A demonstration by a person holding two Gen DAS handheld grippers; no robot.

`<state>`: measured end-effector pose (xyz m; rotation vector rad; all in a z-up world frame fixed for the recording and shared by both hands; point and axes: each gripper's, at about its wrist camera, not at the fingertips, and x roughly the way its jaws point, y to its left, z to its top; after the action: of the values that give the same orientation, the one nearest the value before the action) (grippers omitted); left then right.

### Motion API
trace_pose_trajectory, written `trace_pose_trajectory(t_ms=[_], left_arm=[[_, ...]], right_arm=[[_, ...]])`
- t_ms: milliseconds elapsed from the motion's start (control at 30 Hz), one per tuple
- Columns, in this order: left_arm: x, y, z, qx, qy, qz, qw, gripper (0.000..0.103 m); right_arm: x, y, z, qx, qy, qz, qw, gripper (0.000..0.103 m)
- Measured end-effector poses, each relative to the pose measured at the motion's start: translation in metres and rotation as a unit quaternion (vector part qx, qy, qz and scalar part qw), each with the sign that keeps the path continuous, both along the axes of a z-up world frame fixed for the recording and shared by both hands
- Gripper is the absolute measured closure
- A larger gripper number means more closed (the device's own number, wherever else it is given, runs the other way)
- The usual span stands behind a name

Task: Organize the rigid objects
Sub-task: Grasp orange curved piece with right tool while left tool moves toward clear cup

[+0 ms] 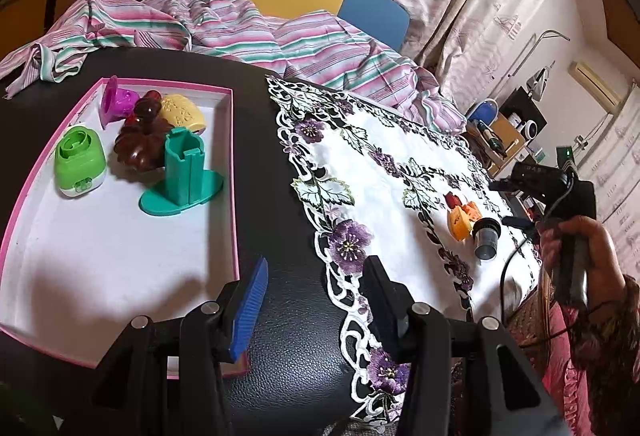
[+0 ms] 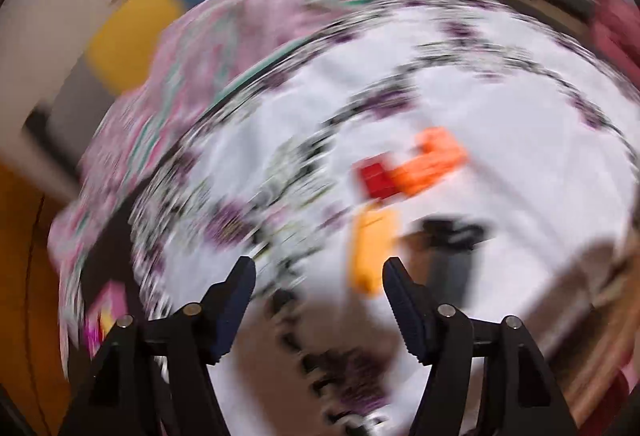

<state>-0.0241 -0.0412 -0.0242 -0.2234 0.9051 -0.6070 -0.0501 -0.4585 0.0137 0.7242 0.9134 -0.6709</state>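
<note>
- The left tool [image 1: 316,278], black with blue ribbed pads, stood open with nothing between its jaws, above the black leather-look worktop [image 1: 276,164] between the tray and the cloth.
- The right tool [image 2: 319,274] was also open and empty; its view was heavily smeared by motion, so little beyond colour patches could be read.
- In the left wrist view the right tool's black body showed at the right edge, gripped by a person's hand [image 1: 576,248]; its fingertips were hidden from that side.
- A shallow white tray with a pink rim [image 1: 234,172] lay on the worktop's left, its near corner cut off behind the left tool.
- Inside the tray, clustered at the far end: a lime-green plastic piece [image 1: 80,162], a teal plastic stand on an oval base [image 1: 182,172], a dark brown ribbed piece [image 1: 138,146], a magenta plastic piece [image 1: 116,104] and a pale yellow piece [image 1: 184,112] partly hidden behind the others.
- A white cutwork cloth with purple embroidered flowers [image 1: 384,172] covered the worktop's right.
- On the cloth, close together, lay a small red block [image 1: 453,199], an orange plastic piece [image 1: 464,218] and a dark grey cylinder [image 1: 487,240]; whether they touched could not be told.
- The blurred right wrist view showed red [image 2: 374,178], orange [image 2: 430,162], yellow-orange [image 2: 372,250] and dark [image 2: 452,244] patches ahead of the tool; their shapes were unreadable.
- A striped pink and green fabric [image 1: 240,32] lay crumpled beyond the worktop.
</note>
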Motion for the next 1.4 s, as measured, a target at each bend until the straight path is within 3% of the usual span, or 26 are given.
trace_pose_trajectory(t_ms=[100,233,333,467,600,767,967,1067,1167,1267,1400], left_arm=[[0.0,0.002,-0.002,-0.004,0.004,0.004,1.0,0.053],[0.0,0.003,-0.002,-0.006,0.006,0.007,0.9999,0.053],[-0.001,0.005,-0.002,-0.005,0.006,0.009,0.9999,0.053],[-0.001,0.008,-0.003,-0.005,0.007,0.014,0.9999,0.053],[-0.002,0.011,-0.003,-0.005,0.007,0.017,0.9998,0.048],[-0.003,0.013,-0.002,-0.002,0.006,0.021,0.9998,0.048],[-0.003,0.011,-0.001,0.004,0.005,0.022,0.9997,0.048],[-0.002,0.007,-0.002,0.004,0.009,0.019,0.9998,0.047],[-0.002,-0.002,-0.001,0.006,0.008,0.011,0.9999,0.047],[-0.002,-0.015,0.001,0.009,0.006,-0.002,0.9999,0.047],[0.0,-0.03,0.005,0.022,-0.001,-0.017,0.9996,0.047]], right_arm=[[-0.01,-0.035,-0.007,0.011,0.023,-0.055,0.998,0.031],[-0.014,-0.066,-0.035,0.085,0.05,-0.09,0.991,0.031],[-0.004,-0.07,-0.055,0.131,0.061,-0.073,0.987,0.036],[0.012,-0.051,-0.068,0.171,0.039,-0.038,0.984,0.041],[0.046,-0.011,-0.068,0.156,0.017,0.045,0.987,0.047],[0.087,0.047,-0.072,0.141,0.016,0.144,0.979,0.053],[0.103,0.095,-0.064,0.143,0.002,0.255,0.956,0.053],[0.09,0.083,-0.044,0.111,-0.028,0.258,0.959,0.051],[0.075,0.058,-0.028,0.055,-0.049,0.218,0.973,0.041],[0.069,0.039,-0.025,0.005,-0.037,0.192,0.981,0.04],[0.077,0.031,-0.034,-0.011,-0.021,0.205,0.979,0.04]])
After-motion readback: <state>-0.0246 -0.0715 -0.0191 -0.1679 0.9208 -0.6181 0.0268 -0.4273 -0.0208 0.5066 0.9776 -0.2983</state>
